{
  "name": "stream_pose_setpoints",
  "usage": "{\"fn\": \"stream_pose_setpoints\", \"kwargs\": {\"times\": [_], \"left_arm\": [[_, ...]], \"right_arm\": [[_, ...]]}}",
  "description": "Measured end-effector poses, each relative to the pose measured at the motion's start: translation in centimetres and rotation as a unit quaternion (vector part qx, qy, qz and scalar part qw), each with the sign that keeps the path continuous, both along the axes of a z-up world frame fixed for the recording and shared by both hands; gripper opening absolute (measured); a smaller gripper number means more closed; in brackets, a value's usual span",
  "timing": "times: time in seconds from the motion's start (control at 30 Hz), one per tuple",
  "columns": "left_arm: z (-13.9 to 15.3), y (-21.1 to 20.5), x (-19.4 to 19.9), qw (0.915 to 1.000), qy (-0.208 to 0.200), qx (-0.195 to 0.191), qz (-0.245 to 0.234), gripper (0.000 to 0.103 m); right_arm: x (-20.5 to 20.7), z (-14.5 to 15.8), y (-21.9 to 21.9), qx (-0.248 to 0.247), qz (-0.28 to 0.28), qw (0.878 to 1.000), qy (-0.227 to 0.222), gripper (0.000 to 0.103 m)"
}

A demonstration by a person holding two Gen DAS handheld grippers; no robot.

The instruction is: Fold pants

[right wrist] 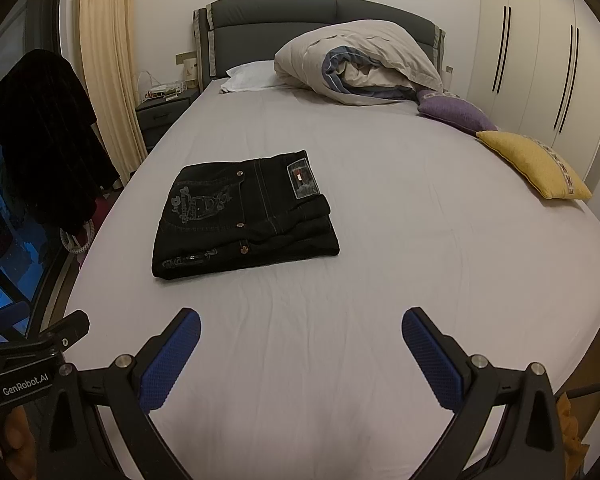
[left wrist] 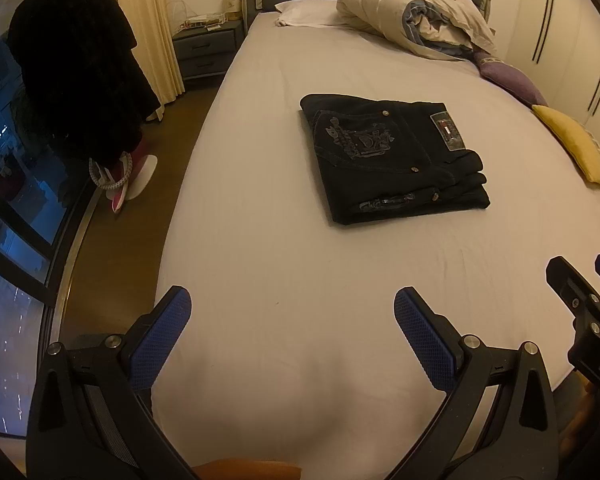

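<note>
1. At 9 o'clock in the left wrist view, a dark garment point(left wrist: 76, 60) hangs by the window, well apart from the bed point(left wrist: 260, 160).
2. The left gripper point(left wrist: 292, 312) hovers low over the sheet at 6 o'clock, jaws spread wide and holding nothing.
3. The pants point(left wrist: 392, 156) lie at about 1 o'clock from it, a compact dark folded stack on the bed, touched by neither tool.
4. The right gripper point(right wrist: 300, 332) hovers beside the left, also wide and empty; from it the pants sit at 11 o'clock.
5. A duvet point(right wrist: 360, 64) and cushions point(right wrist: 532, 164) lie at 12 to 2 o'clock, apart from the pants.
6. Judgement: folding looks finished. The risk now is a jaw snagging the stack's near edge on a careless pass, dragging layers askew and undoing the fold.
</note>
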State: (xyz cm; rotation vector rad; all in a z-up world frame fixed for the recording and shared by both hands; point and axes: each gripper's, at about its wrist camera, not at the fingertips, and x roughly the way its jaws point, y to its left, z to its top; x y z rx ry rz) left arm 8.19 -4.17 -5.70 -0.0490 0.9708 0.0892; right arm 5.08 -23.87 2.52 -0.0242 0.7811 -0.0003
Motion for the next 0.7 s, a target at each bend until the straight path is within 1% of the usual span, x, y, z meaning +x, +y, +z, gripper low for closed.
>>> {"fn": "stream_pose_setpoints", "kwargs": {"times": [0.7], "left_arm": [[-0.04, -0.05, -0.09, 1.0000, -0.001, 0.000, 0.000, 0.103]], "right_arm": [[-0.32, -0.35, 0.02, 0.000, 0.003, 1.000, 0.001, 0.103]]}}
